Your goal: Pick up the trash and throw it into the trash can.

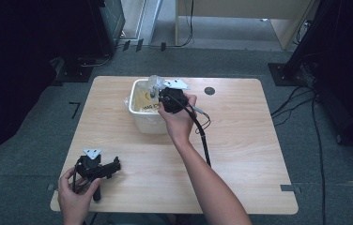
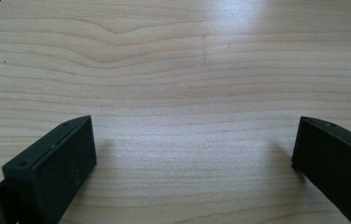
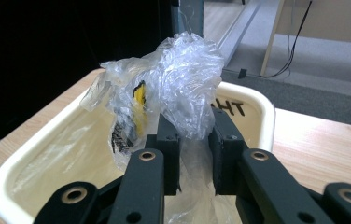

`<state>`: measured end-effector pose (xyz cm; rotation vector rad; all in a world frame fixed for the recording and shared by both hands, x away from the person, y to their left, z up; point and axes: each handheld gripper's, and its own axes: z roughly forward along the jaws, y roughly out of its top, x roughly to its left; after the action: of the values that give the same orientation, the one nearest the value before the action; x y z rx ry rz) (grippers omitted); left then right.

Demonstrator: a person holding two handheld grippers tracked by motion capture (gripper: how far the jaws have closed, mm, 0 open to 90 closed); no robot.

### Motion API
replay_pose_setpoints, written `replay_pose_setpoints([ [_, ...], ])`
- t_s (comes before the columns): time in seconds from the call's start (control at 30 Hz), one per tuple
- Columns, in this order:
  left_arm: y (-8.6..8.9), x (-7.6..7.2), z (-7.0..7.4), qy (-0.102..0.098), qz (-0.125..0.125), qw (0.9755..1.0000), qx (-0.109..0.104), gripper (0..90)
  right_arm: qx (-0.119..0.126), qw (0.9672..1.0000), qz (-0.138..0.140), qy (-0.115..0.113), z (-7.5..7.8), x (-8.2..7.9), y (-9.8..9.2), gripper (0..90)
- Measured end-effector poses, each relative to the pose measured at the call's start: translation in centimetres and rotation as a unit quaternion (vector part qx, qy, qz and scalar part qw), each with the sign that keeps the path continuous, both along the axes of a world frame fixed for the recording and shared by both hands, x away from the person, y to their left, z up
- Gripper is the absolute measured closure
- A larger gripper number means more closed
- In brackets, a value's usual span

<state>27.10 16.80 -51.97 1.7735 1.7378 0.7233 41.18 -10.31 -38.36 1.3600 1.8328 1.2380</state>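
Note:
A cream plastic bin [image 1: 142,123] stands on the wooden table [image 1: 240,154] at its back middle. My right gripper [image 1: 157,92] hangs over the bin, shut on a crumpled clear plastic bag [image 3: 183,88] with yellow and black print. In the right gripper view the bag bulges up between the right gripper [image 3: 196,128], above the bin's rim [image 3: 257,105]. Near the table's front left corner, my left gripper [image 1: 114,165] is held low in a hand. Its jaws stand wide apart over bare wood in the left gripper view [image 2: 194,135], with nothing between them.
A dark round grommet [image 1: 209,91] sits in the tabletop behind the bin to the right. Cables [image 1: 301,101] run over the grey floor at the right, and a black stand base [image 1: 78,72] lies beyond the table's back left corner.

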Motion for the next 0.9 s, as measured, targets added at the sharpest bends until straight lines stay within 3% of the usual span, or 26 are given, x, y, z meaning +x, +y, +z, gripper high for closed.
replay_pose_setpoints([
  [0.13, 0.0, 0.0, 0.0, 0.0, 0.0, 1.0, 0.0, 0.0, -0.002, 1.0, 0.005, 0.007, -0.3, 0.2, 0.2, 68.3],
  [0.4, 0.0, 0.0, 0.0, 0.001, -0.001, 1.0, 0.001, 0.0, 0.002, 0.9999, 0.011, 0.012, -0.3, 0.0, 0.5, 36.9],
  [0.57, 0.0, 0.0, 0.0, 0.0, 0.0, 1.0, -0.001, 0.0, -0.006, 0.9999, 0.013, 0.008, 0.0, -0.3, 0.5, 27.9],
  [0.7, 0.0, 0.0, 0.0, -0.001, 0.001, 1.0, -0.001, 0.0, -0.011, 0.9994, 0.031, 0.005, 0.1, -0.6, 0.3, 20.9],
  [0.9, 0.0, 0.0, 0.0, -0.001, 0.0, 1.0, 0.001, 0.0, -0.007, 0.9997, 0.025, 0.002, 0.7, -1.0, -0.3, 18.8],
])
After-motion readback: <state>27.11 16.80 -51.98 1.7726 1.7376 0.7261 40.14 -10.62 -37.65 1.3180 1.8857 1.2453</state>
